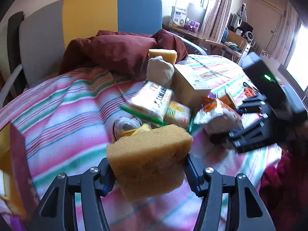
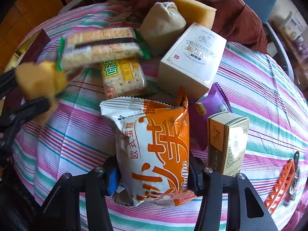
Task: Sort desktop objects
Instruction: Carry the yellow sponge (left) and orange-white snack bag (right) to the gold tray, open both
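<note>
Sponge (image 1: 150,161), yellow-brown, is clamped between the jaws of the left gripper (image 1: 149,175), held above the striped cloth (image 1: 63,104) on the table, just in front of the clutter. Muffin packet (image 2: 154,154), orange and white, printed "Muffin" with Chinese characters, is pinched between the half-open jaws of the right gripper (image 2: 154,175). Open striped cloth is seen to the left of the pile and at the far right; the table's round edge curves along the back. Cracker pack (image 2: 123,77) reading "WE L…" lies under a green-edged biscuit pack (image 2: 100,46). White box (image 2: 192,59) with gold print, too small to read, stands beside a small gold carton (image 2: 227,144). Orange clip (image 2: 281,186) lies near the right edge.
</note>
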{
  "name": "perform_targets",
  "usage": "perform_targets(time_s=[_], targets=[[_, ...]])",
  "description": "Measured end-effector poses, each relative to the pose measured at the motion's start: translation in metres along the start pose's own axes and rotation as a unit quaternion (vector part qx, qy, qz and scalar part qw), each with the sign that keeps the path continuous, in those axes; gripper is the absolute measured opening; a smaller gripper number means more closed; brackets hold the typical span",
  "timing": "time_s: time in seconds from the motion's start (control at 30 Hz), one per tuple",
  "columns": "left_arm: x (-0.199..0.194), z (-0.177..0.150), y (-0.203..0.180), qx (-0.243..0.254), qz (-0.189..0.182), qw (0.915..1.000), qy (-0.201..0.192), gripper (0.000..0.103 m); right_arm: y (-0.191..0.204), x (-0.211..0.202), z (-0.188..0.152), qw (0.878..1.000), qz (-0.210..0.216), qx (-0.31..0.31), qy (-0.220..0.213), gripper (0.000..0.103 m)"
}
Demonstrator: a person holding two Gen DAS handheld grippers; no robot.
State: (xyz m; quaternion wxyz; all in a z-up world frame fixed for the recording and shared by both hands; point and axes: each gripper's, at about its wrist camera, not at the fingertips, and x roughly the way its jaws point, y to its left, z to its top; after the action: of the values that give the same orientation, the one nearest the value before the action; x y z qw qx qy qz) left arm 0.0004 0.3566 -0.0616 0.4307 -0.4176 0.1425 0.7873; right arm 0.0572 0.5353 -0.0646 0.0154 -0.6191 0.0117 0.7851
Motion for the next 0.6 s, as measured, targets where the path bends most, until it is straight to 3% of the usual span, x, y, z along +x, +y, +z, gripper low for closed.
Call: perform_targets(time_s=[0.4, 0.6], targets=[[-0.046, -0.059, 0.0, 0.006, -0.014, 0.9998, 0.01, 0.061, 0.004, -0.006, 0.005, 1.0, -0.006, 0.011, 0.0, 0.055], [-0.071, -0.067, 0.006, 0.0, -0.013, 0.9999, -0.009, 0.061, 0.014, -0.025, 0.007, 1.0, -0.015, 0.02, -0.004, 0.055]])
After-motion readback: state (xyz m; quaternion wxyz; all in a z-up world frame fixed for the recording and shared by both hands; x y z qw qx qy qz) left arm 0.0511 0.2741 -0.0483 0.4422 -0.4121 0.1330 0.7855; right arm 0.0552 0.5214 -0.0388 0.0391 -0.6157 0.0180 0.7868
